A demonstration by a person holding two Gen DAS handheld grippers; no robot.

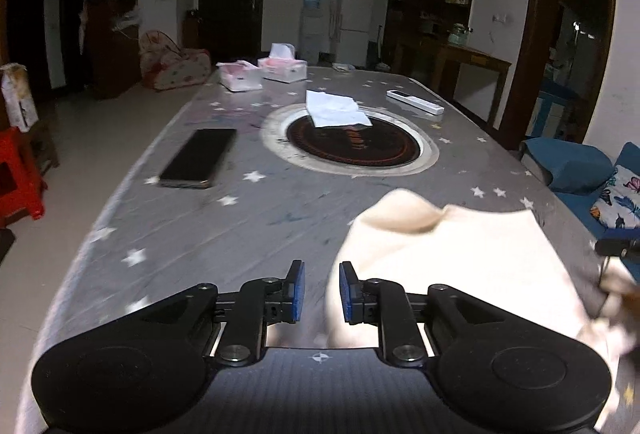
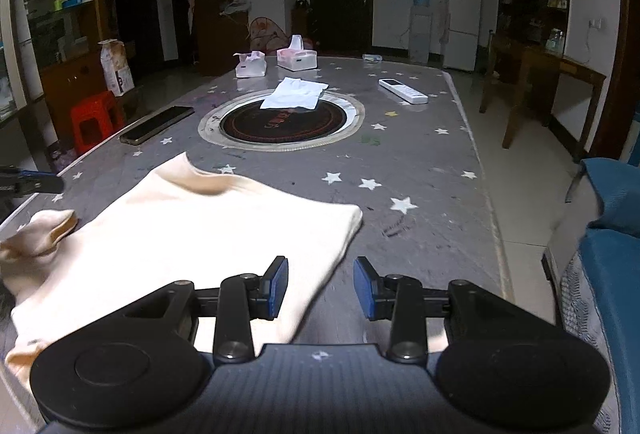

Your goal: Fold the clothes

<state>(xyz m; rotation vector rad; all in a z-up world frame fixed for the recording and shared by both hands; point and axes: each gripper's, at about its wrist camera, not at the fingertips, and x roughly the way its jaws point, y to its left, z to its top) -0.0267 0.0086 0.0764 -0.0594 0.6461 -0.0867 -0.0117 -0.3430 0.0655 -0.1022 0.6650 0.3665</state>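
A cream garment (image 1: 460,266) lies folded flat on the near end of the grey star-patterned table (image 1: 248,218). In the left wrist view my left gripper (image 1: 322,286) hovers at the garment's left edge. Its blue pads stand a little apart and grip nothing. In the right wrist view the garment (image 2: 200,234) spreads to the left, with a loose bunched part (image 2: 40,234) at its far left. My right gripper (image 2: 320,286) is open over the garment's right edge, the cloth lying below and not pinched. The tip of the other gripper (image 2: 32,182) shows at the left border.
A dark phone (image 1: 198,158) lies left of a round black hotplate (image 1: 352,144) with a white cloth (image 1: 336,110) on it. A white remote (image 1: 414,102) and two tissue boxes (image 1: 282,68) sit farther back. A blue sofa (image 2: 612,234) borders the table's right side, and a red stool (image 2: 94,120) stands at the left.
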